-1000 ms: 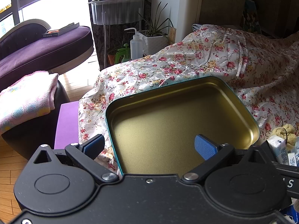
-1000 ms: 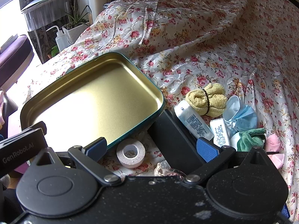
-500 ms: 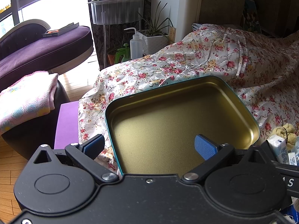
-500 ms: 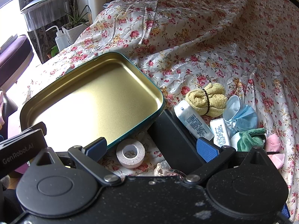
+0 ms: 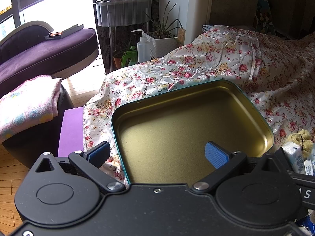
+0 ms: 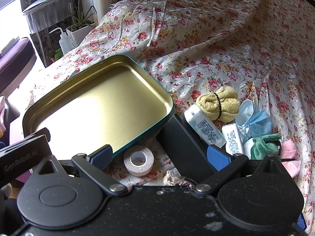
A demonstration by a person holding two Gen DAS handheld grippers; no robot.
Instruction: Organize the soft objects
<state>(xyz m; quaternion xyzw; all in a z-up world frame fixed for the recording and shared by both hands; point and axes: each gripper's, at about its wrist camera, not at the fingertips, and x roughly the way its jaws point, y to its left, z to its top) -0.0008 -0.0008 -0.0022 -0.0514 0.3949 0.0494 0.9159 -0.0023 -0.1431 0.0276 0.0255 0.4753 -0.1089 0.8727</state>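
Both grippers, left gripper (image 5: 157,152) and right gripper (image 6: 159,155), are hovering with jaws apart, holding nothing; the right should be pinching the yellow towel roll (image 6: 218,103) mid-body, then lowering it flat into the gold tin tray (image 6: 137,135).

Left wrist view: we sit low behind the left hand-held gripper (image 5: 157,154), looking forward and slightly down over the near rim of the gold tin tray (image 5: 269,131), which is very close. The window and purple sofa (image 5: 45,53) lie toward 10 o'clock.

Right wrist view: we ride behind the right hand-held gripper (image 6: 159,155), a little higher, looking forward and down. The tray (image 6: 169,102) sits toward 11 o'clock, the yellow towel roll (image 6: 226,102) toward 1 o'clock.

Both views share the tray, the floral bedspread (image 5: 226,59) (image 6: 216,39), the towel roll (image 5: 301,137) and the squeeze bottle (image 5: 143,48) (image 6: 66,42).
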